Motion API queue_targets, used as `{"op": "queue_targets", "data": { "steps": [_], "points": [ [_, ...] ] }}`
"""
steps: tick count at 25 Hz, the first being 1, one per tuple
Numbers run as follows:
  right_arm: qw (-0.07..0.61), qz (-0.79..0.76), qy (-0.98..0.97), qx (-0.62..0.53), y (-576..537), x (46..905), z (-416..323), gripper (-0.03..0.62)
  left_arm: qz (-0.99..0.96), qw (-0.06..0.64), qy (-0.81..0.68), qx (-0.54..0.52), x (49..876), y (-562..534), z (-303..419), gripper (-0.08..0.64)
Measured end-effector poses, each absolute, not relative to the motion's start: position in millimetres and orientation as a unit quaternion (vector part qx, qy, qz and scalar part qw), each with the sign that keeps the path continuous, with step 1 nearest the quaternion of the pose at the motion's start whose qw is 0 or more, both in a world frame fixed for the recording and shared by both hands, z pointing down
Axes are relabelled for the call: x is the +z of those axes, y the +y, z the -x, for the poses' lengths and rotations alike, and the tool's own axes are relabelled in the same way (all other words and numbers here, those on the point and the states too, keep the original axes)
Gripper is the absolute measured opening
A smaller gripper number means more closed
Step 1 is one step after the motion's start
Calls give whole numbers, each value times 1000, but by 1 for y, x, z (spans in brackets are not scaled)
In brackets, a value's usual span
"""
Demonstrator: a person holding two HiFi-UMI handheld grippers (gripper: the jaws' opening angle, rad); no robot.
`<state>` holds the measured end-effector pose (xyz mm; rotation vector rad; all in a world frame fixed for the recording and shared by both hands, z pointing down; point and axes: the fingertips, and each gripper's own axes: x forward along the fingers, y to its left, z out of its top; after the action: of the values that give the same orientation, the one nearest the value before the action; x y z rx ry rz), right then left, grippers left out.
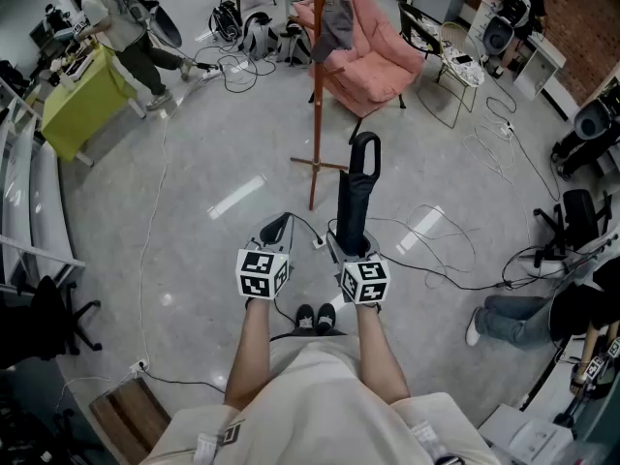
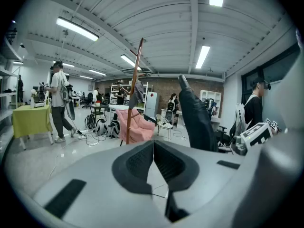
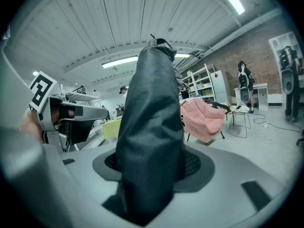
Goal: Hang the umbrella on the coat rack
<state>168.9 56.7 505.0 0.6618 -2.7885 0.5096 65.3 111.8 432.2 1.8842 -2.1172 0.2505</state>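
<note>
A folded black umbrella [image 1: 354, 201] sticks out forward from my right gripper [image 1: 351, 252], handle end [image 1: 364, 148] farthest away. In the right gripper view the umbrella [image 3: 152, 127] fills the space between the jaws of the right gripper [image 3: 152, 167], which is shut on it. The wooden coat rack [image 1: 317, 85] stands on the floor just beyond, a dark garment on its upper pegs. My left gripper [image 1: 276, 229] hangs beside the right one; in its own view the left gripper [image 2: 153, 151] has its pads together on nothing, with the coat rack [image 2: 134, 94] ahead and the umbrella [image 2: 194, 120] to the right.
A pink armchair [image 1: 373, 51] stands behind the rack. Cables [image 1: 436, 250] trail over the grey floor. A yellow-green table [image 1: 82, 100] and a standing person [image 1: 116, 17] are far left. Another person [image 1: 542, 313] sits at the right, and a black office chair [image 1: 48, 318] stands at the left.
</note>
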Motion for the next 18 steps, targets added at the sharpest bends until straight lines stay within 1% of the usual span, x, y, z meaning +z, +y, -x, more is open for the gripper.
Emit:
{"op": "queue_targets", "data": {
  "steps": [4, 9, 18],
  "points": [
    [117, -226, -952, 171, 50, 504, -172, 258, -652, 152, -737, 87, 435, 108, -64, 8],
    [146, -223, -954, 138, 46, 507, -176, 261, -639, 154, -749, 84, 437, 109, -57, 9],
    [133, -211, -955, 159, 30, 512, -182, 261, -616, 157, -769, 75, 440, 111, -46, 9]
  ]
}}
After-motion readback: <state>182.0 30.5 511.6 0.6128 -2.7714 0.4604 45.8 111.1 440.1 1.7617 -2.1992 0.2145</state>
